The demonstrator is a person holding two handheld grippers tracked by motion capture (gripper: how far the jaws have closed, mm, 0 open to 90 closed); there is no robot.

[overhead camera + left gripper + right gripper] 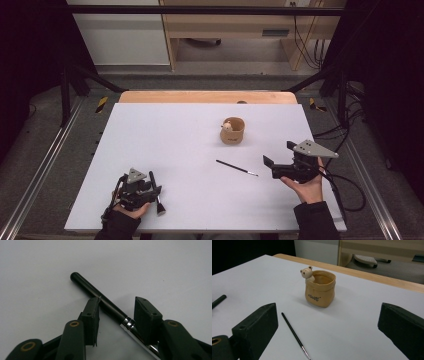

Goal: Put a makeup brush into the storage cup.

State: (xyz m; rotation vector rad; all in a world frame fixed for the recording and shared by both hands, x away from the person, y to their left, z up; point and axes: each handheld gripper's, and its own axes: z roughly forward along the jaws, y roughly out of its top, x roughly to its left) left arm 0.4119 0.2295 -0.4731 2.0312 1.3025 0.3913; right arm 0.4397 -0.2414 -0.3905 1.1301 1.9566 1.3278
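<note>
The left gripper [116, 308] had its jaws open astride a thick brush [100, 298] on the table [165, 135] and needed to centre before squeezing, while the right gripper [327, 322] hung open near the thin brush [293, 333] and pot [320, 288].

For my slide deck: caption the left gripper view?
Left gripper with its jaws around a black-handled brush lying on the white table.
</note>
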